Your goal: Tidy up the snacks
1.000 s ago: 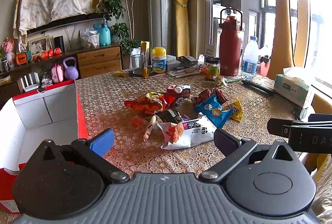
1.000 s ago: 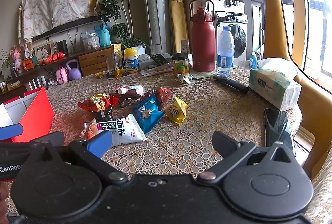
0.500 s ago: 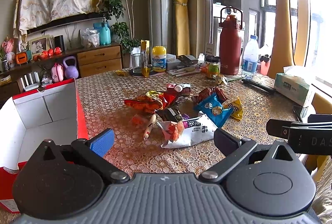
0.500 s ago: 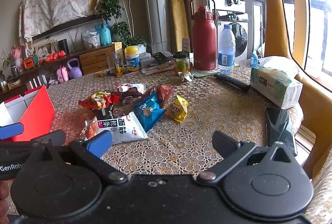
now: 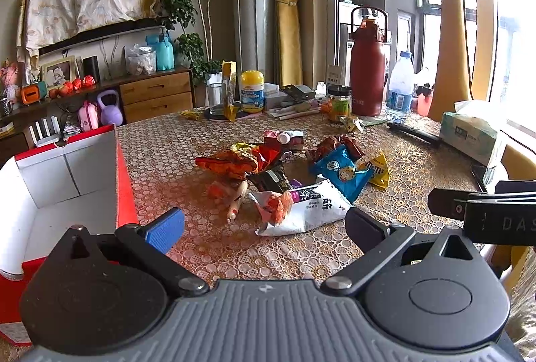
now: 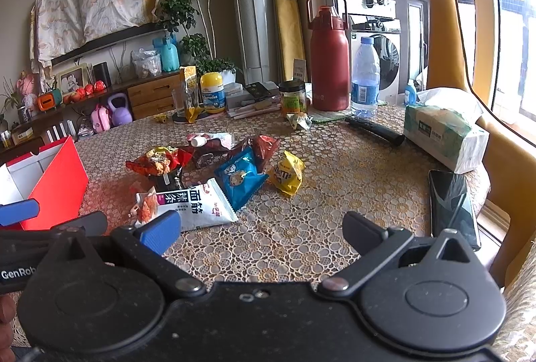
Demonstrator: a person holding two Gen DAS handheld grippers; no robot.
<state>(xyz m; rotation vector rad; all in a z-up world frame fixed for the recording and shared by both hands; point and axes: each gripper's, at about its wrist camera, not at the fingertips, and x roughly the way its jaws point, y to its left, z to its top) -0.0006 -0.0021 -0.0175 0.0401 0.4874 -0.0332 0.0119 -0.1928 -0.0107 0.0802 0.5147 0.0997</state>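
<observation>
Several snack packets lie in a heap mid-table: a white packet [image 5: 301, 208] [image 6: 194, 204] nearest, a blue packet [image 5: 341, 172] [image 6: 239, 176], a yellow M&M's bag [image 5: 378, 169] [image 6: 286, 172], an orange-red bag [image 5: 234, 159] [image 6: 155, 161] and a dark packet [image 5: 271, 179]. A red box with white inside [image 5: 63, 181] [image 6: 50, 181] stands open at the left. My left gripper [image 5: 264, 226] is open and empty, just short of the white packet. My right gripper [image 6: 261, 229] is open and empty, near the table's front edge.
At the back stand a red flask [image 6: 328, 60], a water bottle [image 6: 365, 77], jars and a glass. A tissue pack [image 6: 442, 134], a black remote [image 6: 375, 129] and a phone [image 6: 452, 204] lie at the right. The right gripper's side shows in the left wrist view [image 5: 485, 208].
The right gripper has edged slightly forward and down toward the snacks. The left gripper has barely moved. Both stay open.
</observation>
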